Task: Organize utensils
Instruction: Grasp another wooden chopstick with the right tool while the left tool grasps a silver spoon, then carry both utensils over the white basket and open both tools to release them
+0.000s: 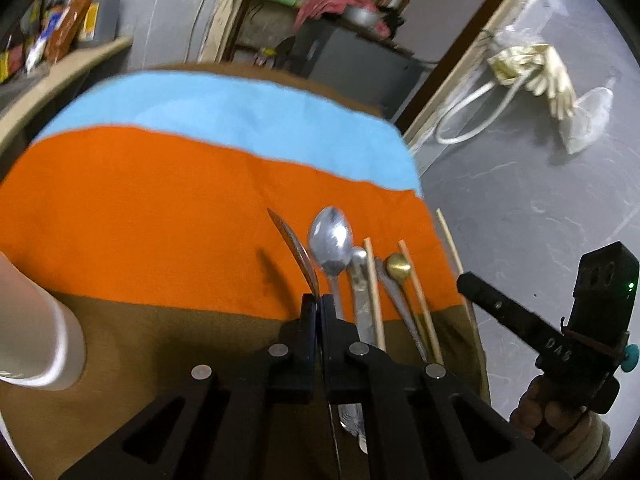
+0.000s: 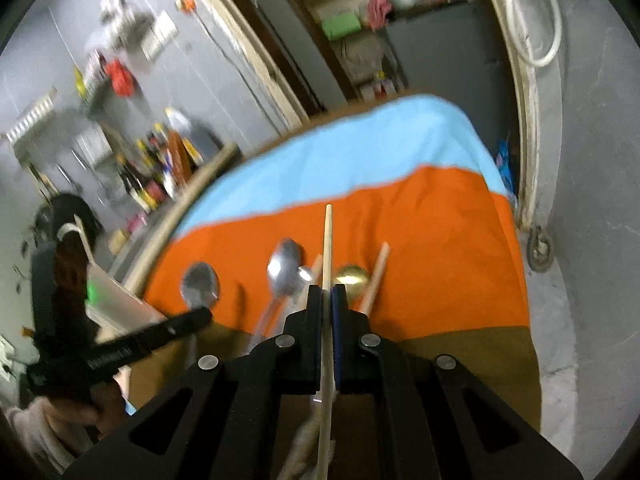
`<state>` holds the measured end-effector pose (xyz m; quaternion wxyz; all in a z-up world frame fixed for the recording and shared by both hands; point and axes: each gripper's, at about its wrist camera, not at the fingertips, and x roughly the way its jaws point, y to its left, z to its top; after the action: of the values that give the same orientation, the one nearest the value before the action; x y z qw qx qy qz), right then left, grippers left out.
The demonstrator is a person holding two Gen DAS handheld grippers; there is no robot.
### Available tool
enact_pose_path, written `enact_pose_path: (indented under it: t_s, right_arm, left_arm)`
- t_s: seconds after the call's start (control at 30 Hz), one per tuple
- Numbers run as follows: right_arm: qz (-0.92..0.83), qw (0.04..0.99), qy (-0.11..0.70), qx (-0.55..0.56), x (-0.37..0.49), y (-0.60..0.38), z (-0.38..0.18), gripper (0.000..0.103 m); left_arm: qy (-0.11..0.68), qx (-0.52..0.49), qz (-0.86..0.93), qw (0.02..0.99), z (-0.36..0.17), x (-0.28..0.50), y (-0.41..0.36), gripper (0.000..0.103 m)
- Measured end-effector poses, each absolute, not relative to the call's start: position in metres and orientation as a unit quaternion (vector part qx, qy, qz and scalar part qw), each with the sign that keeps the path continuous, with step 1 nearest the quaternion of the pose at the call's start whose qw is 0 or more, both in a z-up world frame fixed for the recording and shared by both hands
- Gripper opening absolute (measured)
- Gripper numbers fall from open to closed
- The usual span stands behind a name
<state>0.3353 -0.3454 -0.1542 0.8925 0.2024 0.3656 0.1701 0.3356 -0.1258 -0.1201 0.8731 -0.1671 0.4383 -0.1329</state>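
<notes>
Each claw is clamped tight on one utensil, likely to sort it out: the left gripper (image 1: 319, 307) pinches a spoon (image 1: 294, 249) edge-on, the right gripper (image 2: 327, 300) a chopstick (image 2: 327, 248) pointing to twelve o'clock. The remaining utensils (image 1: 370, 280) crowd close at the spoon's three o'clock, on the orange cloth (image 1: 140, 208).

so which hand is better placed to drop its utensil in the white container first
Left, probably: the left gripper holds a spoon on the white container side; the right gripper, holding a chopstick, is beyond the loose utensils.
</notes>
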Motion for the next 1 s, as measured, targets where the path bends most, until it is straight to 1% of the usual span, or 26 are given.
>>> enact_pose_path:
  t_s: [0.27, 0.4, 0.8, 1.0]
  right_arm:
    - [0.175, 0.918, 0.278, 0.224, 0.298, -0.331, -0.105, 0.004]
    - [0.185, 0.924, 0.245, 0.229, 0.29, -0.317, -0.078, 0.004]
    - [0.244, 0.933, 0.164, 0.207, 0.285, -0.228, -0.011, 0.004]
    - [0.274, 0.925, 0.135, 0.228, 0.298, -0.18, 0.0, 0.004]
  left_arm:
    - [0.371, -0.145, -0.161, 0.903, -0.07, 0.307, -0.115, 0.002]
    - [0.342, -0.152, -0.174, 0.911, -0.045, 0.295, -0.1, 0.002]
    - [0.248, -0.154, -0.162, 0.942, 0.023, 0.263, -0.015, 0.002]
    - [0.211, -0.154, -0.122, 0.958, 0.041, 0.254, 0.041, 0.002]
